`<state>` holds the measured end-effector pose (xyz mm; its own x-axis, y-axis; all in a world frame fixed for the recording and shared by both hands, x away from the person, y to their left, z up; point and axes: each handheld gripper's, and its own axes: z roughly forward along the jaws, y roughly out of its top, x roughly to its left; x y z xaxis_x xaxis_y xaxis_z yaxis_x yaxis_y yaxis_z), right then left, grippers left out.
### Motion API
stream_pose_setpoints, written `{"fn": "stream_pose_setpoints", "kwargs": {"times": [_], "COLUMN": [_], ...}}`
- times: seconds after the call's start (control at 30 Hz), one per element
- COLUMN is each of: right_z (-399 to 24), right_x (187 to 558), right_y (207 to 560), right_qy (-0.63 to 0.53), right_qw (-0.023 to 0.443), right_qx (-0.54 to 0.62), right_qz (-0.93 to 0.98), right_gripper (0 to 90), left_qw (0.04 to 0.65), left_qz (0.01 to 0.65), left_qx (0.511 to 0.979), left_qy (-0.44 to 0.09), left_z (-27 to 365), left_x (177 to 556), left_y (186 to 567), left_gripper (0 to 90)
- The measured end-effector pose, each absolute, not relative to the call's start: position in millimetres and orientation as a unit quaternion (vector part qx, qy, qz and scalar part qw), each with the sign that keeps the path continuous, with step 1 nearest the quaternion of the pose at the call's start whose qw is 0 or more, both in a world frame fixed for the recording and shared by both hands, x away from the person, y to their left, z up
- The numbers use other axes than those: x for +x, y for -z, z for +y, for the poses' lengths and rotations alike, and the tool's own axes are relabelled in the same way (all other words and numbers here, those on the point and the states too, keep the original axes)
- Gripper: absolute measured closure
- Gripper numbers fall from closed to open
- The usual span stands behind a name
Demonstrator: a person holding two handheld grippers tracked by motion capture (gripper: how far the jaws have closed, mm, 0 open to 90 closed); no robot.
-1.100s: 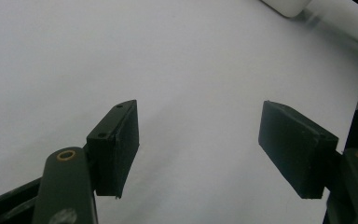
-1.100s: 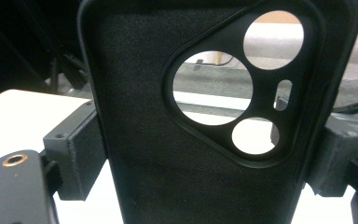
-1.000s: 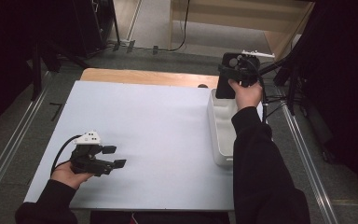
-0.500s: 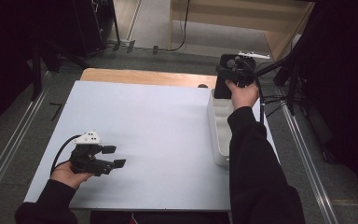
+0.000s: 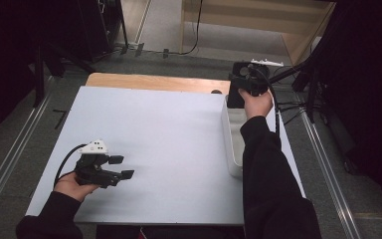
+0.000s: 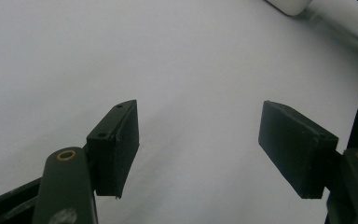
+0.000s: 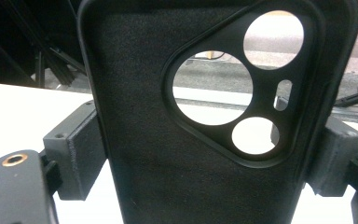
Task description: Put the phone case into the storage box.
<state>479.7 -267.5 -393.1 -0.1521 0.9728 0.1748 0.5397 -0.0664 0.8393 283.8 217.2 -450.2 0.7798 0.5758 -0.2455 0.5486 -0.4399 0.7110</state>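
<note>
Black phone case (image 7: 205,116): clamped by its two side edges in my right gripper (image 7: 205,154), upright, camera cutouts uppermost, raised above the far end of the white bin (image 5: 230,144) at the table's right edge. Left gripper (image 6: 198,144): jaws apart, nothing between them, low over the bare white tabletop (image 5: 169,139) at the near left, well apart from the case.

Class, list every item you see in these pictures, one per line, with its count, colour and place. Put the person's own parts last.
phone case: one, black, with camera cut-outs, clamped between the right jaws above the bin.
bin: one, white, right side of the table.
table: one, white top with a wooden strip along its far edge.
left hand-held gripper: one, black, open, low over the table's near left.
right hand-held gripper: one, black, far right.
sleeves: two, black.
</note>
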Motion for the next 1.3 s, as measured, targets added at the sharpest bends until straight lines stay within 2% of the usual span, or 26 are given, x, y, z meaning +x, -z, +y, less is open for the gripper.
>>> {"fn": "stream_pose_setpoints", "kwargs": {"times": [1.0,1.3], "right_z": [-266.1,-261.3], "right_x": [481.7,482.5], "right_y": [428.4,431.7], "right_qy": [-0.404,-0.394], "right_qw": [0.242,0.251], "right_qx": [0.616,0.611], "right_qz": [0.632,0.639], "right_gripper": [12.6,12.1], "left_qw": [0.41,0.409], "left_qz": [0.328,0.327], "left_qx": [0.851,0.852], "left_qy": [-0.015,-0.015], "left_z": [216.8,216.9], "left_x": [283.9,284.0], "left_y": [450.9,451.0], "left_gripper": [28.7,28.7]}}
